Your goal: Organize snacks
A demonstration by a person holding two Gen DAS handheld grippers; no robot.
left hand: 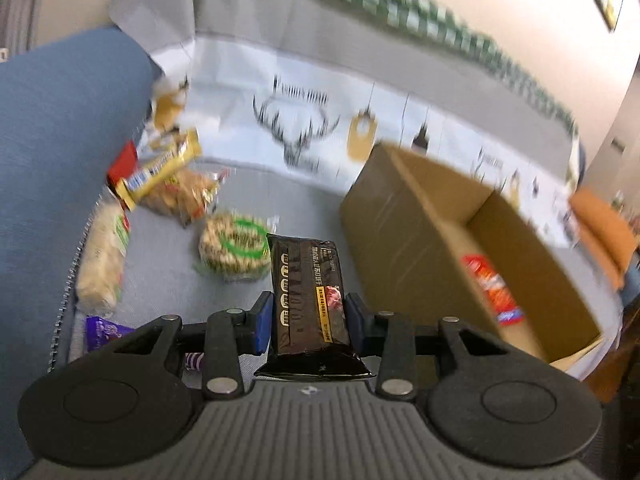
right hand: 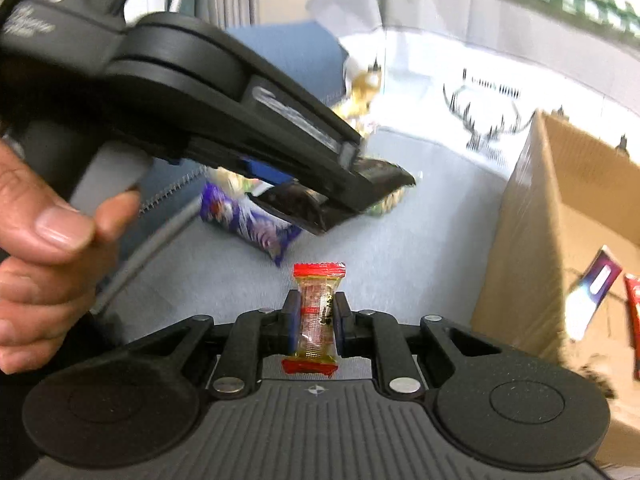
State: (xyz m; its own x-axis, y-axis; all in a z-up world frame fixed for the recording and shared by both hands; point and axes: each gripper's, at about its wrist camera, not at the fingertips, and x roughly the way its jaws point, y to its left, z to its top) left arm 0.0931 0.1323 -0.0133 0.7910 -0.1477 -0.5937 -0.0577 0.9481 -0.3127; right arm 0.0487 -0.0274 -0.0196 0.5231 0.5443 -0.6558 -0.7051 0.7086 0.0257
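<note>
Snacks are held in both grippers. Left gripper (left hand: 308, 314) squeezes a dark pack (left hand: 308, 300) by its middle; it looks light and crinkly. Right gripper (right hand: 316, 320) pinches a small soft candy (right hand: 316, 312) tight. Box (left hand: 460, 248) sits to the right of both.

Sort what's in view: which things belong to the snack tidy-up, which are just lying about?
Job:
- black rectangular biscuit packet in left claw
- small red-ended clear candy wrapper in right claw
- brown cardboard box
- purple foil snack packet

Lying about:
- blue fabric cushion
- antler-print white cloth
</note>
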